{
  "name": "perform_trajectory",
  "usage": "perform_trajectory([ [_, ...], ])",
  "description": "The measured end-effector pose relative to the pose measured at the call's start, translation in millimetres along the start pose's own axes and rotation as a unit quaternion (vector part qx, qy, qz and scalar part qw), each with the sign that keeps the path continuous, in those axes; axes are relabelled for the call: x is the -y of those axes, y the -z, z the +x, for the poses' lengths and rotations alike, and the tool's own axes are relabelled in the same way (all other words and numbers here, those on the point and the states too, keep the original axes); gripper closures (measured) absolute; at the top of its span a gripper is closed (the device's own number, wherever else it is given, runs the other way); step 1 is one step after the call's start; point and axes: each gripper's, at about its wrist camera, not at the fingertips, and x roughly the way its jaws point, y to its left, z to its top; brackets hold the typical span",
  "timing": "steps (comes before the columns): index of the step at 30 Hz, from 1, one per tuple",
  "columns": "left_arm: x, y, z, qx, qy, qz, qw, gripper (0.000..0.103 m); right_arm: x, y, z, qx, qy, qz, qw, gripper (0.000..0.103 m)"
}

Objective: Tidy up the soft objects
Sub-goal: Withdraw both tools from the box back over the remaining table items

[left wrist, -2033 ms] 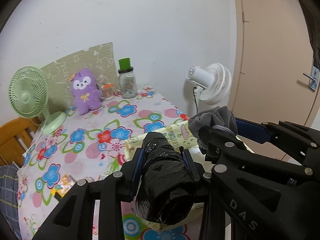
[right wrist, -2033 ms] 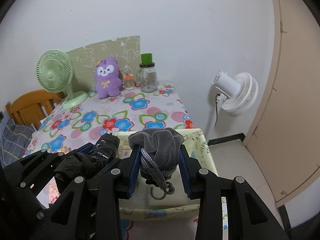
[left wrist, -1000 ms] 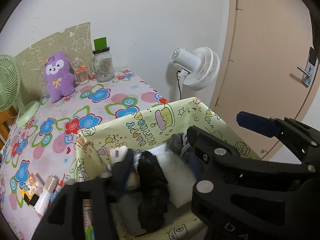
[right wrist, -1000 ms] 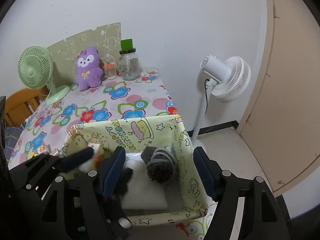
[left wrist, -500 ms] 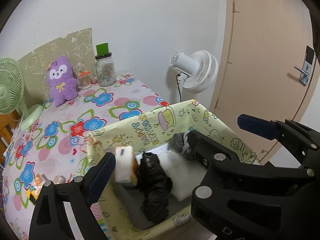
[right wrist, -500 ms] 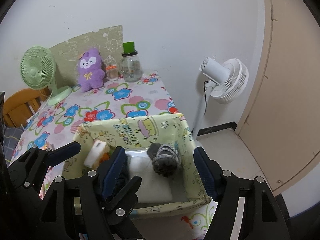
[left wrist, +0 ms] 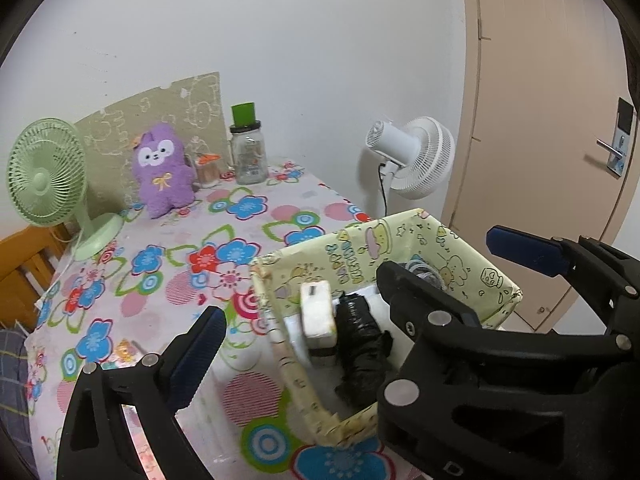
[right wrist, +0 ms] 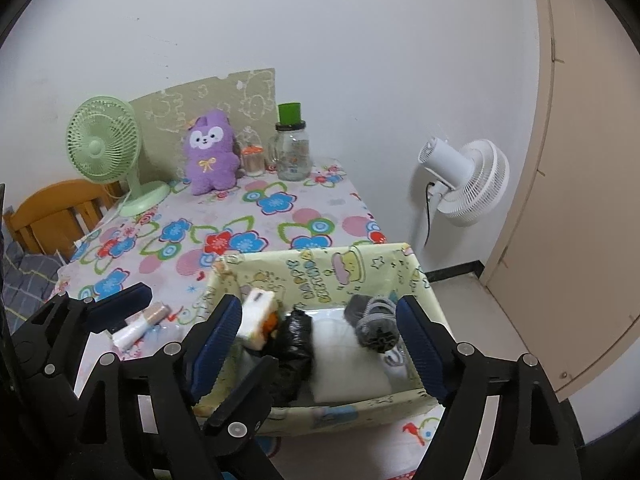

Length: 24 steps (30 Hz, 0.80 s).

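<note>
A yellow cartoon-print fabric box (left wrist: 360, 248) (right wrist: 320, 266) stands at the table's near right corner. In it lie a black bundle (left wrist: 360, 340) (right wrist: 294, 334), a grey roll with a cord (right wrist: 374, 322), a white sponge-like block (left wrist: 317, 314) (right wrist: 256, 316) and a white pad (right wrist: 348, 368). My left gripper (left wrist: 298, 344) is open and empty above the box's left side. My right gripper (right wrist: 320, 344) is open and empty, its jaws straddling the box. A purple plush (left wrist: 162, 168) (right wrist: 210, 156) sits at the table's back.
The table has a flowered cloth (left wrist: 180, 248). At its back stand a green desk fan (left wrist: 48, 176), a glass jar with a green lid (left wrist: 248, 152) and a small orange-lidded jar (right wrist: 253, 158). A white floor fan (right wrist: 464, 180) and a door (left wrist: 560, 120) are to the right. Small tubes (right wrist: 138, 326) lie near the front edge.
Both grippers put the black bundle and grey roll into the box, opened and pulled back up and away. The items stay in the box.
</note>
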Motion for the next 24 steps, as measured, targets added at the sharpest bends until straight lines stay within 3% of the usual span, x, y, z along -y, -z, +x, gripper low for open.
perform_trajectory([
  [24, -42, 17, -54, 0.037, -0.026, -0.012, 0.9989, 0.000, -58, 1, -39, 0.040, -0.011, -0.019, 0.999, 0.009],
])
